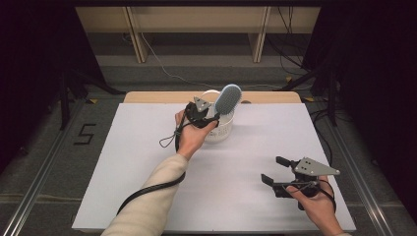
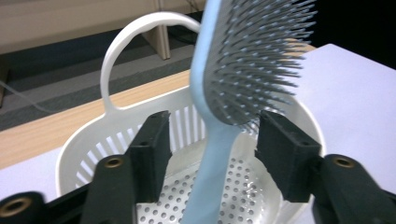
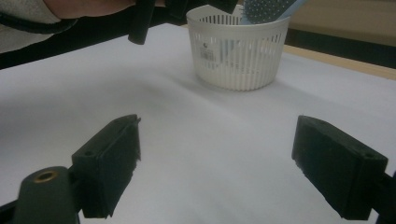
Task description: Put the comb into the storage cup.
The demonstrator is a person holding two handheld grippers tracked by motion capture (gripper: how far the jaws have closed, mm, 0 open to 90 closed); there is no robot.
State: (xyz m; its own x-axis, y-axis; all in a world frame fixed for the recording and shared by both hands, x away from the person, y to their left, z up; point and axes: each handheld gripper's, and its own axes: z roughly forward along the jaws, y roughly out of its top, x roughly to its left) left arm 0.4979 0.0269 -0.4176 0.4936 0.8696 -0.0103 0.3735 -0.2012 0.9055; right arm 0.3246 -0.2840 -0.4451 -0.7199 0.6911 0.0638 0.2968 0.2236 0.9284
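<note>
Hairbrush stands in the white basket

We see the left gripper point(image 2: 212, 154) with jaws apart around the blue hairbrush point(image 2: 243, 70), not pressing it; its handle rests inside the basket point(image 1: 219, 129). The right gripper point(image 3: 217, 163) hangs open over the table point(image 1: 147, 162).

I'm seeing a white sheet point(image 1: 147, 147) covering the wooden table point(image 1: 147, 97), its far edge peeking out bare. Beyond it, a grey carpet point(image 1: 196, 69) is carrying loose cables point(image 1: 162, 66) past pale furniture legs point(image 1: 135, 34). A 5 point(image 1: 84, 133) is marking the floor at left.
</note>
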